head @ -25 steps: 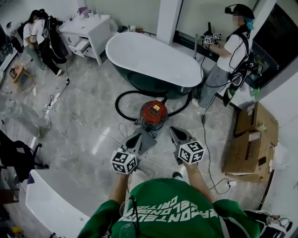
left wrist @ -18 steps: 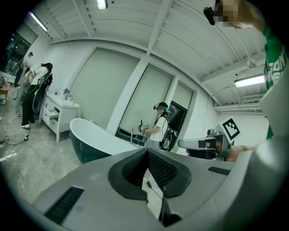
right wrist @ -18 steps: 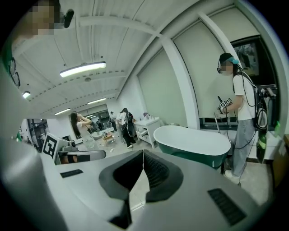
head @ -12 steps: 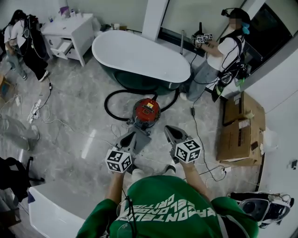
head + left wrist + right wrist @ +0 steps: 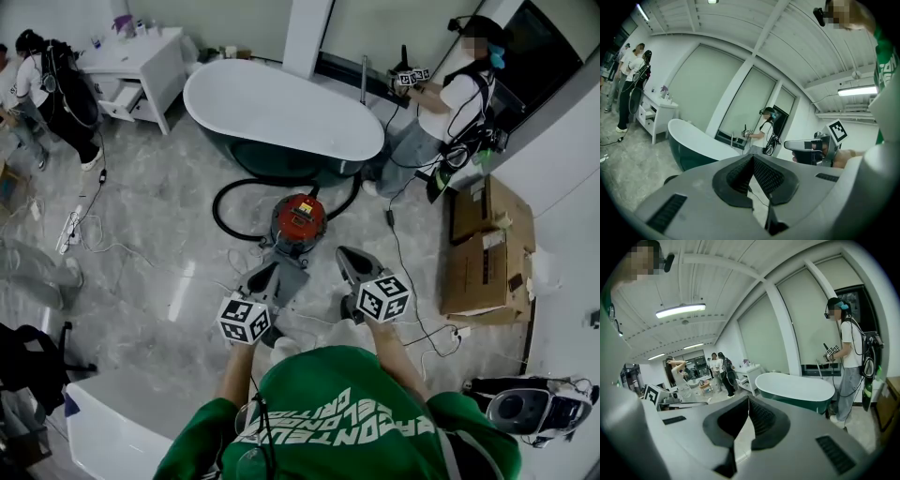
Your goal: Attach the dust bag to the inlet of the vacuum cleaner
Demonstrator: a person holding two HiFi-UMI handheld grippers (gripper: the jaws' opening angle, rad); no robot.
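The red vacuum cleaner point(image 5: 298, 217) stands on the floor ahead of me, in front of the bathtub, and its black hose point(image 5: 223, 208) loops round its left side. My left gripper point(image 5: 270, 274) hovers just short of the vacuum on the near left, jaws shut and empty; in the left gripper view point(image 5: 753, 157) the pads meet at the tip. My right gripper point(image 5: 348, 255) is held level with it to the right, also shut with nothing in it point(image 5: 748, 399). No dust bag shows in any view.
A white bathtub point(image 5: 281, 108) lies behind the vacuum. A person point(image 5: 448, 98) with grippers stands at its right end. Cardboard boxes point(image 5: 483, 248) line the right wall. Cables point(image 5: 412, 281) trail over the floor. A white cabinet point(image 5: 141, 66) and other people are at the far left.
The head view has swung right, bringing a grey appliance into the bottom right corner. Both grippers have shifted slightly with me and stayed shut and empty.
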